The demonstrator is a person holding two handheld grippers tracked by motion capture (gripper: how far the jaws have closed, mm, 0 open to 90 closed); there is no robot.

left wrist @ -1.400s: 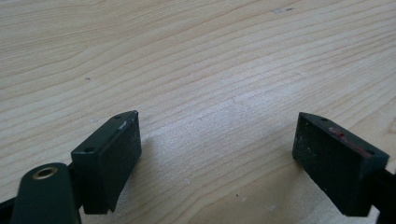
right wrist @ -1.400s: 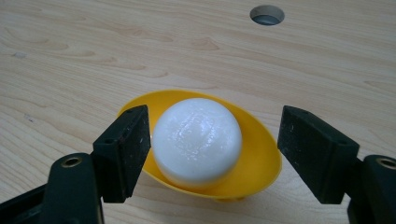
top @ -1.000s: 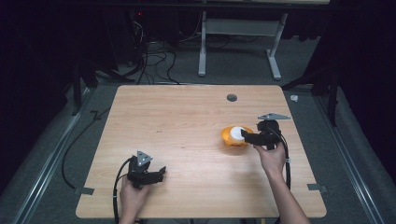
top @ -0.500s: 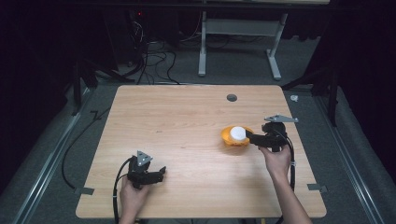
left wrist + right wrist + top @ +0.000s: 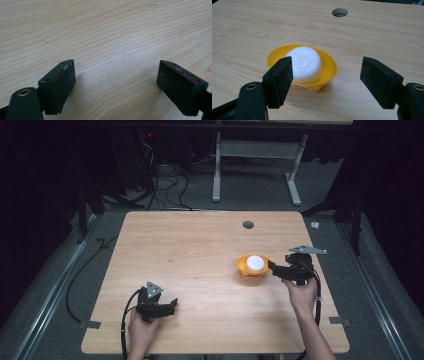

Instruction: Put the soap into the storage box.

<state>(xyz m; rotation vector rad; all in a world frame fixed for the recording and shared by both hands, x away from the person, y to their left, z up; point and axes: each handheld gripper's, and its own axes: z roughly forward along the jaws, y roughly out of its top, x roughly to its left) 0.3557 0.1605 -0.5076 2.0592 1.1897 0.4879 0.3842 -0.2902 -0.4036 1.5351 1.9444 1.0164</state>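
White lump (image 5: 304,64) hides yellow bowl (image 5: 329,67) floor.

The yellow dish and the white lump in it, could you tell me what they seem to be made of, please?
The yellow dish looks like thin moulded plastic: smooth, evenly coloured, slightly glossy rim. The white lump looks like soap or wax: matt, faintly translucent, with rounded edges; which of the two I cannot tell.

A wooden table (image 5: 200,250) with a round hole (image 5: 248,224) stands on grey carpet (image 5: 65,285), cables (image 5: 165,185) trailing behind it.

Tabletop (image 5: 200,250) brightly lit, surroundings dark; high view soft, close views sharp.
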